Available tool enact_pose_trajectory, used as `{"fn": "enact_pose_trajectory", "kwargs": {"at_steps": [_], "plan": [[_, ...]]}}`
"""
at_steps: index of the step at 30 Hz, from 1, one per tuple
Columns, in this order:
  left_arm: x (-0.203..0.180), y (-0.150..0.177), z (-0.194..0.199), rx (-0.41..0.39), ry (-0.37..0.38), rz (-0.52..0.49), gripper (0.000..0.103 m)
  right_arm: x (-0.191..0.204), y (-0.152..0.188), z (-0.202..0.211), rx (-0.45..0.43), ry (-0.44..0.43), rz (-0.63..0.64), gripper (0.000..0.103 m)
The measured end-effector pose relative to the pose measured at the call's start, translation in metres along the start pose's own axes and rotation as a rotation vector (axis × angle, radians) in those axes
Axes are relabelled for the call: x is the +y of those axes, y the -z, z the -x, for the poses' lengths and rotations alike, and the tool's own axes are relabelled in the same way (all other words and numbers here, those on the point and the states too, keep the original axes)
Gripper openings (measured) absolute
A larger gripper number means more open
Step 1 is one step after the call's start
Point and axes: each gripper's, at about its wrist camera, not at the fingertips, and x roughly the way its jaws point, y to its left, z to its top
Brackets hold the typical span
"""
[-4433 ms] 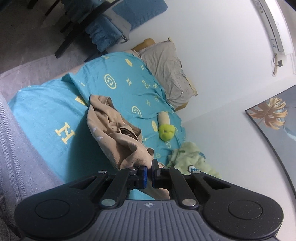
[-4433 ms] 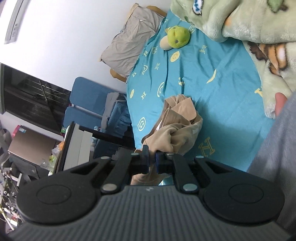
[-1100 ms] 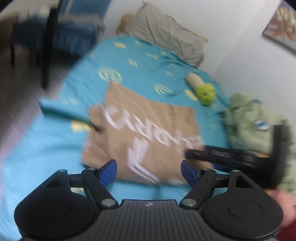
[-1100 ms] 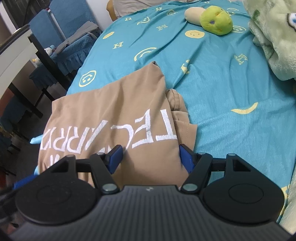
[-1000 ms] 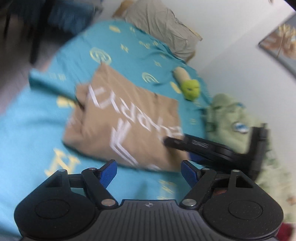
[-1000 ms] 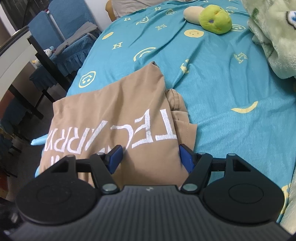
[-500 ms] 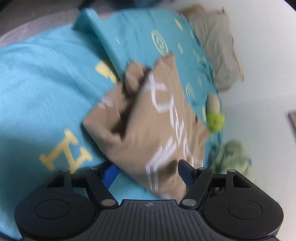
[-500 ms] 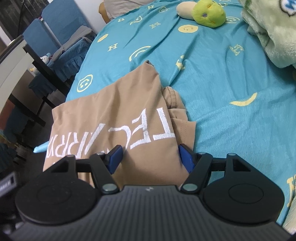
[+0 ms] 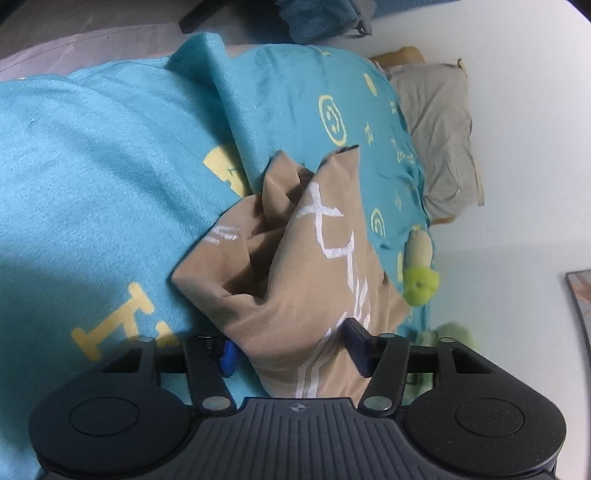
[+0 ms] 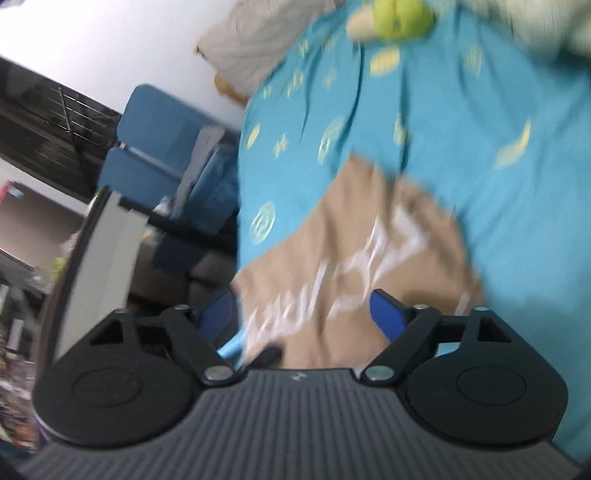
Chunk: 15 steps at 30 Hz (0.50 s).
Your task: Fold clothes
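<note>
Tan T-shirt [image 9: 295, 280], with white lettering, is found lying on the teal bedspread [image 9: 92, 184] near the bed's near edge, in a part-folded state. One end is seen bunched and creased, with loose layers standing open; the lettered panel lies smoother but is not squared. No neat rectangle is judged to be formed yet, so the fold is taken as roughly midway: gathering is done, flattening and the final folds are left.

Left gripper [image 9: 291, 356] is held low over the near corner of the shirt. Its jaws are closing, with a ridge of tan fabric between them; firm pad contact is not shown, so a grip is not yet recorded.

Right gripper [image 10: 303, 314] is seen in a blurred view above the other side of the shirt [image 10: 351, 258]. Its jaws are opening and stand wide; fabric lies beneath and between them, but nothing is held.

A grey pillow [image 9: 439, 140], a green plush toy [image 9: 421, 284] and a pale green blanket [image 10: 535, 22] are noted farther up the bed, well apart from the shirt. Blue chairs [image 10: 155, 147] stand beside the bed.
</note>
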Motion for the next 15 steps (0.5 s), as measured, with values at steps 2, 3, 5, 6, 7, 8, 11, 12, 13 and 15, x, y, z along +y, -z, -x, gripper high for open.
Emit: {"fn": "enact_pose_trajectory", "kwargs": {"at_steps": [2, 3, 5, 6, 7, 8, 11, 12, 13, 15], "plan": [[-0.003, 0.002, -0.001, -0.017, -0.002, -0.021, 0.043, -0.005, 0.011, -0.01, 0.076, -0.028, -0.081, 0.085], [-0.006, 0.003, -0.001, -0.025, 0.001, -0.031, 0.04, -0.008, 0.017, -0.016, 0.112, -0.048, -0.13, 0.085], [-0.008, 0.003, 0.0, -0.037, 0.015, -0.038, 0.032, -0.017, 0.025, -0.027, 0.157, -0.083, -0.217, 0.085], [-0.009, 0.002, 0.001, -0.043, 0.024, -0.037, 0.03, -0.021, 0.028, -0.032, 0.169, -0.093, -0.252, 0.085], [-0.01, 0.003, 0.002, -0.05, 0.036, -0.033, 0.027, -0.027, 0.03, -0.037, 0.172, -0.094, -0.286, 0.085], [-0.011, 0.002, 0.004, -0.061, 0.052, -0.029, 0.026, -0.032, 0.031, -0.043, 0.173, -0.092, -0.321, 0.085], [-0.016, -0.003, 0.011, -0.087, 0.096, -0.035, 0.023, -0.043, 0.035, -0.046, 0.115, -0.054, -0.367, 0.085], [-0.018, -0.004, 0.012, -0.093, 0.104, -0.042, 0.023, -0.047, 0.035, -0.046, 0.088, -0.04, -0.374, 0.085], [-0.02, -0.004, 0.013, -0.096, 0.11, -0.044, 0.023, -0.05, 0.035, -0.045, 0.063, -0.031, -0.386, 0.085], [-0.02, -0.004, 0.014, -0.097, 0.118, -0.04, 0.022, -0.057, 0.035, -0.04, 0.009, -0.022, -0.413, 0.085]]}}
